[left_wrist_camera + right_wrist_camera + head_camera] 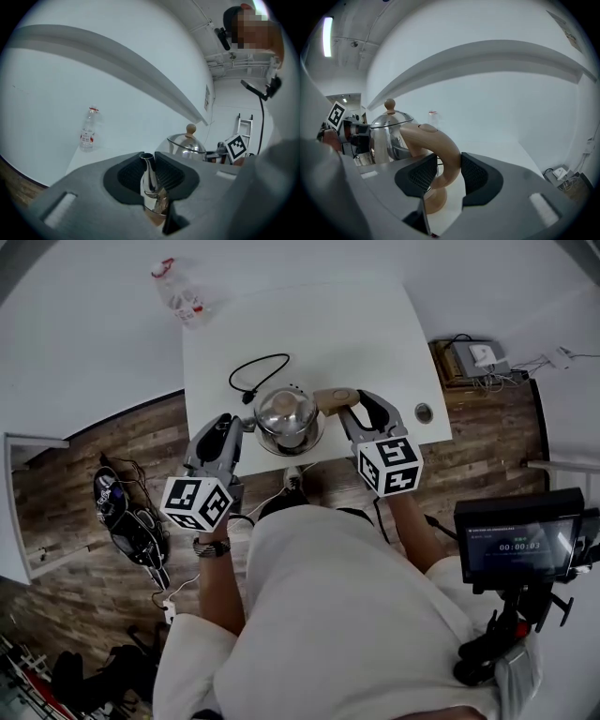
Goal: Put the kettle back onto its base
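A shiny steel kettle (286,416) with a tan handle (333,399) sits between my two grippers over the near edge of the white table (356,334). My left gripper (246,423) is shut on the kettle's spout (149,180), and the domed lid (186,143) rises behind the jaws. My right gripper (447,171) is shut on the curved handle (440,145), with the kettle body (386,133) to its left. A black cord (258,371) loops on the table just behind the kettle. The base is hidden under the kettle or out of sight.
A plastic bottle (180,292) stands at the table's far left corner. A round cable hole (424,412) is near the right front corner. A screen on a tripod (520,540) stands at the right. Cables and shoes (127,521) lie on the floor at the left.
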The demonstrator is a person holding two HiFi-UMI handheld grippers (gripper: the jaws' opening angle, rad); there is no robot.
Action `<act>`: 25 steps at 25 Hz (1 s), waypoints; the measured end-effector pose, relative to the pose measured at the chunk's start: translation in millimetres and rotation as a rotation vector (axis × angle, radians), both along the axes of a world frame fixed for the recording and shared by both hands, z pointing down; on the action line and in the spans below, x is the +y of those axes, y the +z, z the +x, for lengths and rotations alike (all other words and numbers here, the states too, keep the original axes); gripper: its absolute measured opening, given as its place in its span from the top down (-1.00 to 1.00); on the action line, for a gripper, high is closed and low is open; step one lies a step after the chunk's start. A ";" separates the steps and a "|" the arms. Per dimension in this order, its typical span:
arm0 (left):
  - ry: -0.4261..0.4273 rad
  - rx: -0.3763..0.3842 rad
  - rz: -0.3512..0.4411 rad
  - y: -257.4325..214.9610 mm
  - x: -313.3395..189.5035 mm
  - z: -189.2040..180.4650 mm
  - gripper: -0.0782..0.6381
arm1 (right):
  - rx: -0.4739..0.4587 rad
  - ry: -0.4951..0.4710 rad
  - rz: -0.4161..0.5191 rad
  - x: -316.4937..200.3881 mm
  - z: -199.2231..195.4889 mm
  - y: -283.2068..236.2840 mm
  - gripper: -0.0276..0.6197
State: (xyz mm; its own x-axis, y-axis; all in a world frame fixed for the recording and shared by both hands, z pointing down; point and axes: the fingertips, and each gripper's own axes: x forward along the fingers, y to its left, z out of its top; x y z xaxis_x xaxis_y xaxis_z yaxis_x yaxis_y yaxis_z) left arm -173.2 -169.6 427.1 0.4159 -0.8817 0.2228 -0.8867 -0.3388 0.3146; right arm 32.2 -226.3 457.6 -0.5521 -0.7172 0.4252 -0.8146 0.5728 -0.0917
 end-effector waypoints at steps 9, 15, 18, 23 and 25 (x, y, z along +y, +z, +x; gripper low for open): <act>0.015 0.023 -0.061 35.5 -8.2 -5.7 0.58 | 0.021 0.021 -0.052 -2.2 -4.0 34.6 0.45; 0.025 0.025 -0.100 55.4 -13.1 -6.2 0.58 | 0.033 0.031 -0.083 -2.8 -3.9 55.4 0.45; 0.028 0.030 -0.119 66.3 -17.8 -4.4 0.58 | 0.040 0.038 -0.103 -5.8 -1.8 65.9 0.45; 0.034 0.041 -0.156 81.3 -16.6 -9.5 0.58 | 0.053 0.047 -0.135 -0.7 -6.0 80.0 0.45; 0.036 0.045 -0.160 83.9 -15.8 -9.2 0.58 | 0.054 0.052 -0.138 0.6 -5.7 81.9 0.45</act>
State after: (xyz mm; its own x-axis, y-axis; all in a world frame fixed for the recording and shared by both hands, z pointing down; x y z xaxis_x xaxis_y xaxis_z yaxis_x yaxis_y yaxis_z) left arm -182.3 -185.4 511.0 0.4592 -0.8209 0.3395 -0.8586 -0.3121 0.4067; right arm 26.5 -225.7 539.5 -0.4897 -0.6768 0.5497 -0.8486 0.5147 -0.1223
